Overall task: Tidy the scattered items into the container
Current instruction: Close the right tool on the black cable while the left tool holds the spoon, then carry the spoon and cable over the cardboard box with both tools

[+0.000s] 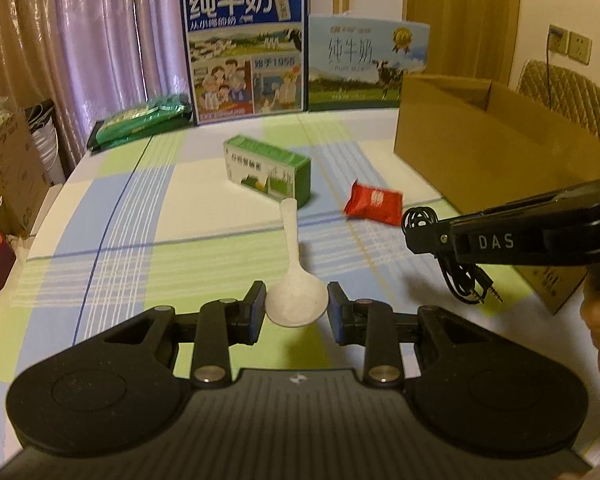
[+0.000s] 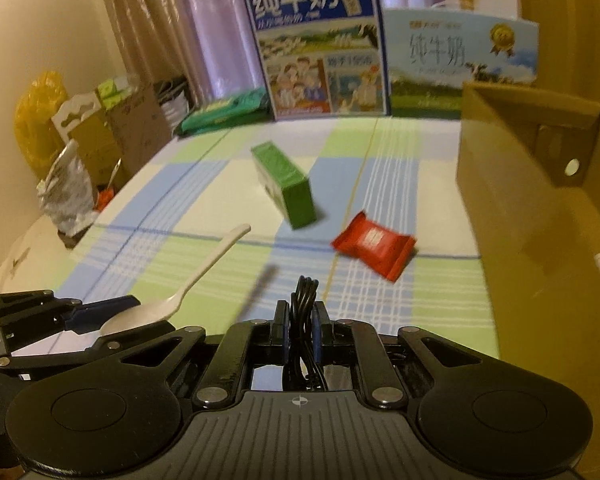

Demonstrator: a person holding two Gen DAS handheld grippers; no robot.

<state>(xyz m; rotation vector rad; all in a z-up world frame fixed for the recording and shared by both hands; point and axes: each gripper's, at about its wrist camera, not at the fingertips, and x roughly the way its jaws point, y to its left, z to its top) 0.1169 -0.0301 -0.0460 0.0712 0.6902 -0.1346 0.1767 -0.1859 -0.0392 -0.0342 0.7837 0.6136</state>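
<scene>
Checked tablecloth point(image 1: 140, 216): left claw point(image 1: 297, 300), wide, straddles spoon point(image 1: 294, 292) bowl, handle toward 12 o'clock; right claw point(image 2: 301, 312) grips cable point(image 2: 306, 300), box point(image 2: 540, 208) at 2 o'clock.

I saw a table under a plaid cloth point(image 1: 140, 216). On it lay a green carton point(image 1: 269, 169), a red packet point(image 1: 374, 203) and a green pack point(image 1: 142, 120); a cardboard box point(image 1: 480, 148) and two milk cartons point(image 1: 246, 50) stood there.
</scene>
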